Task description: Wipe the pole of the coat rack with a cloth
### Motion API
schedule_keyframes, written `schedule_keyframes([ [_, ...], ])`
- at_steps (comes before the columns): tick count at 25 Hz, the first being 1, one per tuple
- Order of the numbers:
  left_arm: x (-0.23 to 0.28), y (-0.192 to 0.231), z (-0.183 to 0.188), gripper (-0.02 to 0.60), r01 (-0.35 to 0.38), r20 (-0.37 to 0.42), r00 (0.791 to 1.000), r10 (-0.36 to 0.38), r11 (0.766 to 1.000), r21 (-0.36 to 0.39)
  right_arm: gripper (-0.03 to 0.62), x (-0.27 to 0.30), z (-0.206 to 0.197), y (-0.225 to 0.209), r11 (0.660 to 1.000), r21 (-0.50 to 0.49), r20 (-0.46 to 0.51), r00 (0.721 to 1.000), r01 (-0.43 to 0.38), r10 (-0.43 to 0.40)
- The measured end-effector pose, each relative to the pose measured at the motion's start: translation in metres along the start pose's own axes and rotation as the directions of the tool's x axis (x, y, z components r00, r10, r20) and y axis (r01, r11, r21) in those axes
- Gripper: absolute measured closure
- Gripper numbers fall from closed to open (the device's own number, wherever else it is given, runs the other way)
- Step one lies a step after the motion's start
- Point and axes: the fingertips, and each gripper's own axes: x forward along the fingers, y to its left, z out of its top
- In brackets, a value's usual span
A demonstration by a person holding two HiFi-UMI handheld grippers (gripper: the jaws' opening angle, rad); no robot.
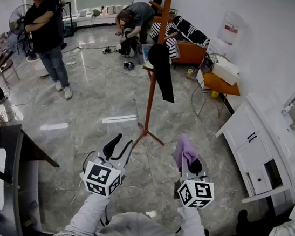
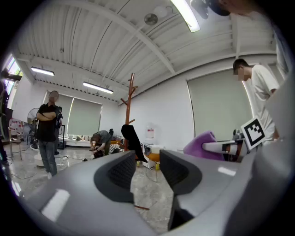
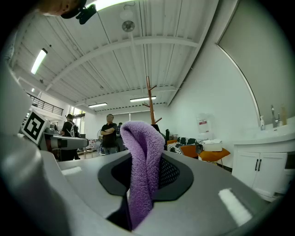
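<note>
Right gripper (image 3: 145, 173) here is clamped tight on the purple cloth (image 3: 144, 156) — it's folded over, with the fold sticking up out of the jaws and the rest squeezed between the pads. My left gripper (image 2: 147, 171) has its jaws a little apart with nothing in them, just floor showing through the gap. I'm holding both side by side, low in front of me, aimed toward the coat rack (image 1: 153, 88). It stands on the grey marble floor (image 1: 96, 96), well apart from both grippers, so the cloth isn't touching the pole (image 1: 161, 29). A black garment (image 1: 163, 70) hangs right against the pole. Farther back a person (image 1: 135, 17) is bent over — a second person (image 1: 48, 27) stands off to the left, arms folded.
</note>
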Motion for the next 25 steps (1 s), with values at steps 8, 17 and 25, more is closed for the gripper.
schedule_keyframes([
  [8, 0.001, -0.003, 0.001, 0.410, -0.006, 0.001, 1.000, 0.006, 1.000, 0.003, 0.516, -0.002, 0.001, -0.003, 1.000, 0.003, 0.004, 1.000, -0.005, 0.005],
  [17, 0.011, -0.009, 0.002, 0.410, -0.022, 0.000, 1.000, 0.022, 1.000, 0.004, 0.516, 0.001, 0.004, -0.017, 0.999, 0.043, 0.024, 1.000, -0.010, 0.009],
  [25, 0.027, -0.023, 0.002, 0.410, -0.055, -0.003, 0.998, 0.055, 0.998, 0.011, 0.516, 0.003, 0.002, -0.040, 0.997, 0.062, 0.035, 0.998, -0.048, 0.046],
])
